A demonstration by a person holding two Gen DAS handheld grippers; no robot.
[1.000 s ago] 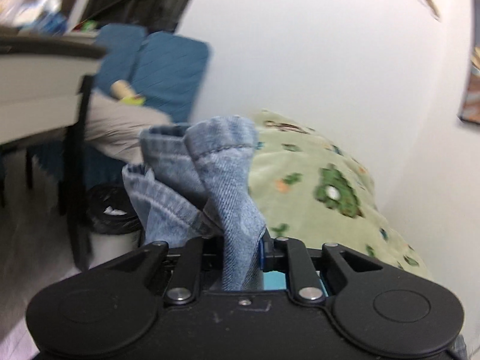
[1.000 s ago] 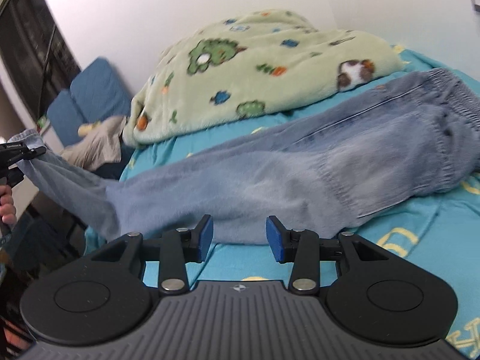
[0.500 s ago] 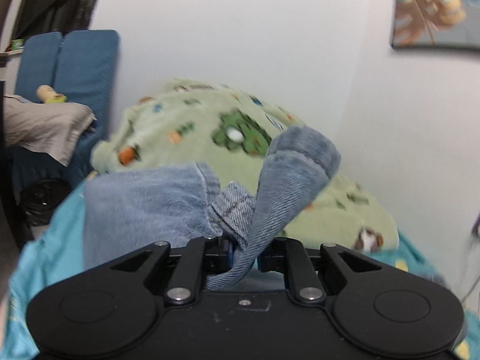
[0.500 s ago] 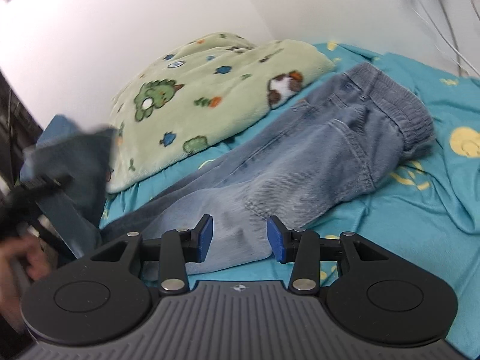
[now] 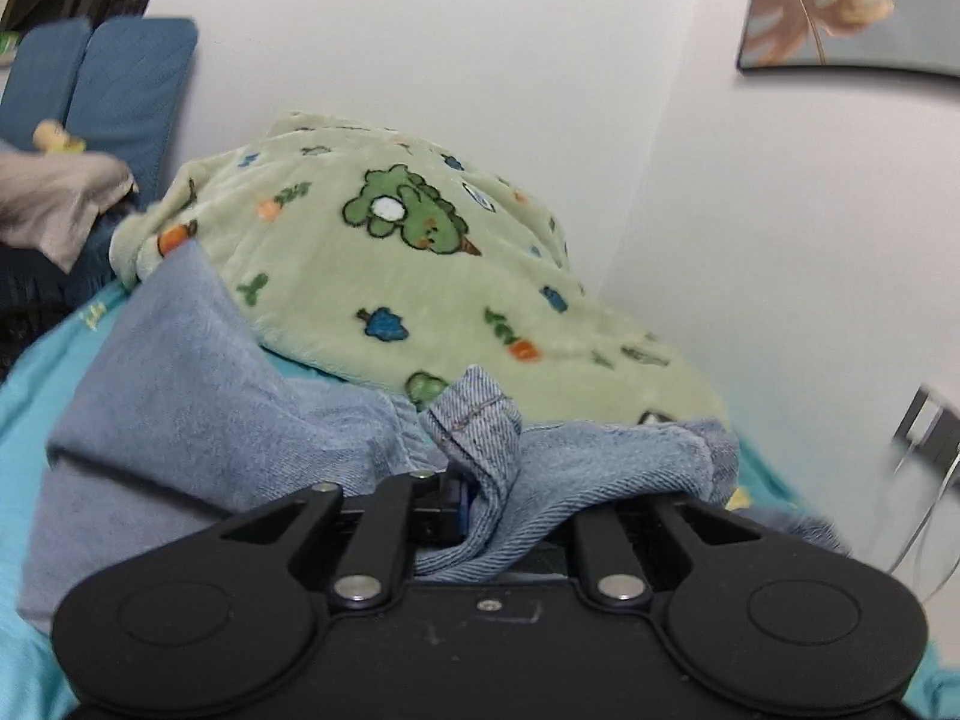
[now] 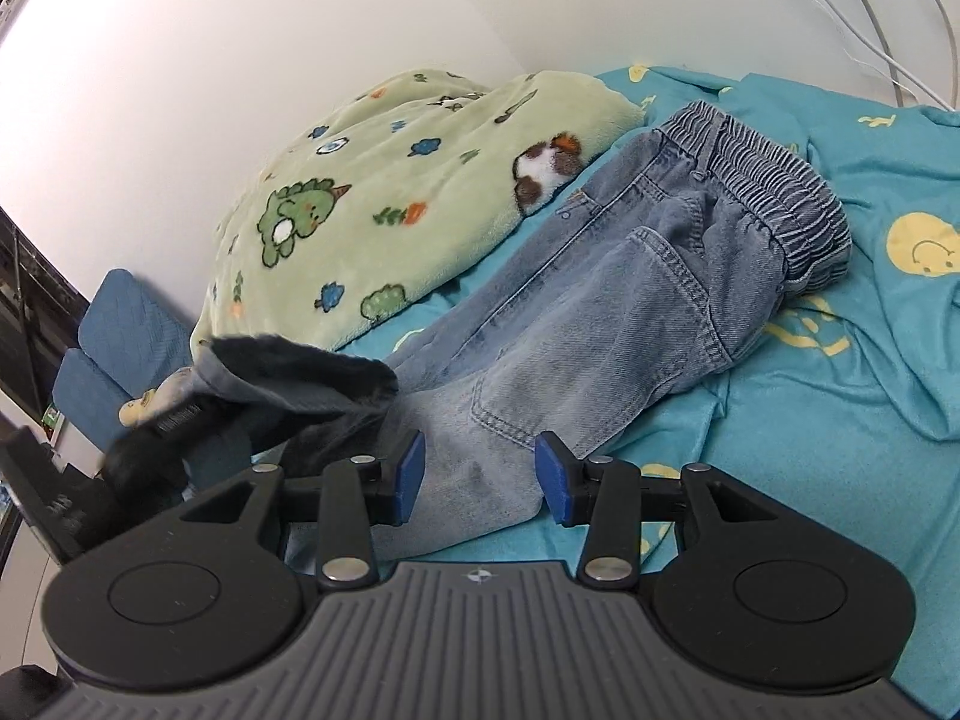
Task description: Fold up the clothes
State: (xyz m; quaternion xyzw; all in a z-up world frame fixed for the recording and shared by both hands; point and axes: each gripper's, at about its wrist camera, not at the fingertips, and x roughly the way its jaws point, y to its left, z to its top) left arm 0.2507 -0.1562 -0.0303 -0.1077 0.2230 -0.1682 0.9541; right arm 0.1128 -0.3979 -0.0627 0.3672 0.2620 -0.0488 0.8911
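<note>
Light blue jeans (image 6: 606,312) lie on the teal bed sheet (image 6: 840,372), elastic waistband at the far right, legs running toward the lower left. My left gripper (image 5: 480,501) is shut on the leg hems (image 5: 480,420), which bunch up over its fingers above the rest of the jeans (image 5: 180,396). In the right wrist view the lifted leg end (image 6: 300,372) curls over at the left, blurred. My right gripper (image 6: 478,474) stands open just above the knee area of the jeans, nothing between its blue pads (image 6: 555,477).
A green fleece blanket with dinosaur prints (image 6: 384,180) (image 5: 384,264) is heaped against the white wall behind the jeans. Blue cushions (image 5: 114,84) and a grey cloth (image 5: 54,204) sit off the bed's left end. White cables (image 6: 870,12) hang at the right wall.
My left gripper has carried the leg hems from off the bed's end in over the jeans, toward the waistband. My right gripper has swung right and closer to the knee, still open.
</note>
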